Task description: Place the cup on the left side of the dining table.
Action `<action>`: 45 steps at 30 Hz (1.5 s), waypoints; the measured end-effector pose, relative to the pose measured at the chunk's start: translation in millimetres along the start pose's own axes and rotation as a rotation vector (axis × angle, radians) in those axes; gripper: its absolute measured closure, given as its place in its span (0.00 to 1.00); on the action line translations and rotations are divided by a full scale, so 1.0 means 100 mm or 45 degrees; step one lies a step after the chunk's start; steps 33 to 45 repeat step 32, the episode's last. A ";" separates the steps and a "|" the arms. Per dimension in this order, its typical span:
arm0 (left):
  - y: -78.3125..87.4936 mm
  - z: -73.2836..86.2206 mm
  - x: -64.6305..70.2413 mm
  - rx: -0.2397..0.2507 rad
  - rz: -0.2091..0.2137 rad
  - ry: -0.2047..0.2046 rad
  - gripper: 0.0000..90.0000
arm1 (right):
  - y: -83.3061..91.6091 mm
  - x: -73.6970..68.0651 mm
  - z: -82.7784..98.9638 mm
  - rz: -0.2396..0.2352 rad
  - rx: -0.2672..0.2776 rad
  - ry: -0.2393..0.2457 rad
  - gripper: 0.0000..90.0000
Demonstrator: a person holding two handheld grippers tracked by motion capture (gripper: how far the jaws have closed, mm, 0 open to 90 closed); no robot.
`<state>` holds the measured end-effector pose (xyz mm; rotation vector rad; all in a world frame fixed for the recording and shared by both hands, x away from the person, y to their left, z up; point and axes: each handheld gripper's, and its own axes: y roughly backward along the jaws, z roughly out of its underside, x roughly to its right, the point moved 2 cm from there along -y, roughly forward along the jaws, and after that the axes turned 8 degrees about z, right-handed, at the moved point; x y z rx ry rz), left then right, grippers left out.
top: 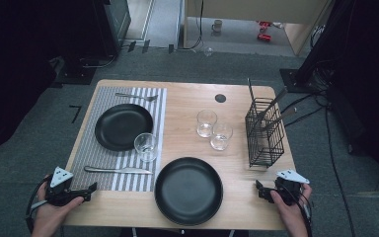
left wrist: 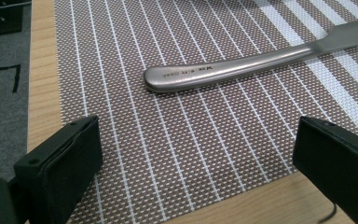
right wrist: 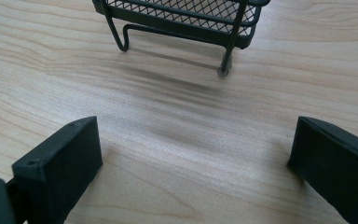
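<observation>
The knife [left wrist: 261, 60] lies flat on the striped placemat [left wrist: 177, 154] at the near left of the counter [top: 237, 197], its handle end just ahead of the left gripper [top: 90, 190], whose jaws stand wide apart and empty. It looks stiff, smooth steel, thin and low (likely to slip), so pinching the rounded handle across its width seems best. The right gripper [top: 259, 190], also wide open and empty, rests near the wire basket [right wrist: 182, 18].

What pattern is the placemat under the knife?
Brown weave with thin white stripes, placemat, knife; clearest in left gripper view.
</observation>
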<state>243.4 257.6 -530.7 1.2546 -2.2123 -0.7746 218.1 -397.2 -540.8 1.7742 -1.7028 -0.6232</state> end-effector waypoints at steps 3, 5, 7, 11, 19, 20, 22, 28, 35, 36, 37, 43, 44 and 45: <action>-0.02 0.01 0.01 -0.005 -0.022 0.005 0.02 | 0.00 0.00 0.00 0.000 0.000 -0.001 0.02; -0.02 0.01 0.02 -0.014 -0.031 -0.008 0.02 | 0.00 0.00 0.00 0.000 0.000 0.000 0.02; -0.03 0.01 0.03 -0.021 -0.042 -0.016 0.02 | 0.00 0.00 0.00 0.000 0.000 -0.001 0.02; -0.04 0.01 0.04 -0.021 -0.051 -0.012 0.02 | 0.00 0.00 0.00 0.001 0.000 -0.001 0.02; -0.04 0.01 0.04 -0.020 -0.050 -0.010 0.02 | 0.00 0.00 0.00 0.001 0.000 -0.001 0.02; -0.04 0.01 0.04 -0.020 -0.050 -0.010 0.02 | 0.00 0.00 0.00 0.001 -0.001 -0.001 0.02; -0.04 0.01 0.04 -0.020 -0.049 -0.010 0.02 | 0.00 0.00 0.00 0.001 0.000 -0.001 0.02; -0.04 0.01 0.04 -0.020 -0.049 -0.009 0.02 | 0.00 0.00 0.00 0.001 0.000 -0.001 0.02; -0.04 0.01 0.04 -0.020 -0.049 -0.009 0.02 | 0.00 0.00 0.00 0.001 0.000 -0.001 0.02; -0.04 0.01 0.04 -0.020 -0.049 -0.009 0.02 | 0.00 0.00 0.00 0.001 0.000 -0.001 0.02; -0.04 0.01 0.04 -0.020 -0.049 -0.009 0.02 | 0.00 0.00 0.00 0.001 0.000 -0.001 0.02; -0.04 0.01 0.04 -0.020 -0.049 -0.009 0.02 | 0.00 0.00 0.00 0.001 0.000 -0.001 0.02; -0.04 0.01 0.04 -0.020 -0.049 -0.009 0.02 | 0.00 0.00 0.00 0.001 0.000 -0.001 0.02; -0.04 0.01 0.04 -0.020 -0.049 -0.009 0.02 | 0.00 0.00 0.00 0.001 0.000 -0.001 0.02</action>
